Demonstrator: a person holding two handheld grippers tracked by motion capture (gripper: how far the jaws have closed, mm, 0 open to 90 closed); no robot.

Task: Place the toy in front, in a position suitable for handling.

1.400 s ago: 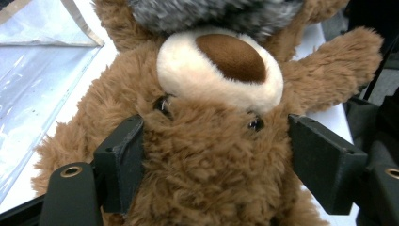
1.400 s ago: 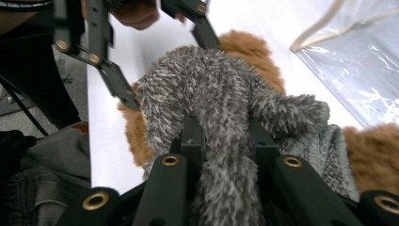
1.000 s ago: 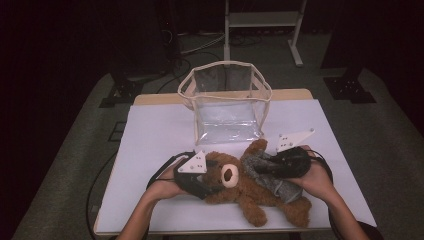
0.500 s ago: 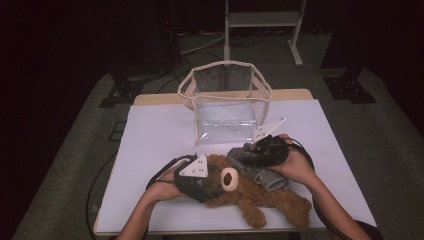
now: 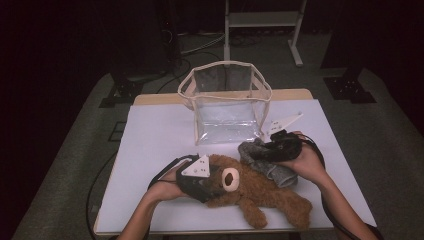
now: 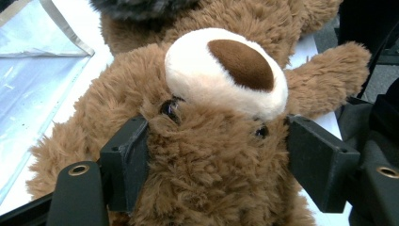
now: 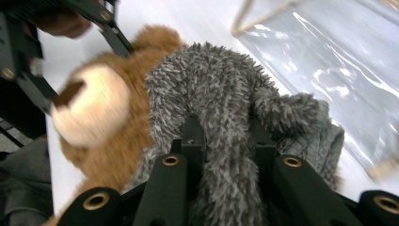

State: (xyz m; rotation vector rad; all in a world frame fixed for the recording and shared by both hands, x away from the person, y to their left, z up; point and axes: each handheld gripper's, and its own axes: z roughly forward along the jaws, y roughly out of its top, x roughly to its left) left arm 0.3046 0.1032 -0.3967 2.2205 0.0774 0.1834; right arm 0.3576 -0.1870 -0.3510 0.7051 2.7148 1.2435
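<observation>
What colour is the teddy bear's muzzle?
Cream, with a dark brown nose; the teddy bear's muzzle shows best in the left gripper view.

A dim room frames the evenly lit white rectangular table (image 5: 150,145) in the high view, soft glare streaking the clear plastic cream-trimmed bag (image 5: 227,107), while the right gripper view smears, perhaps from motion, around the brown plush teddy bear (image 7: 101,117), and the left gripper view stays sharp.
</observation>
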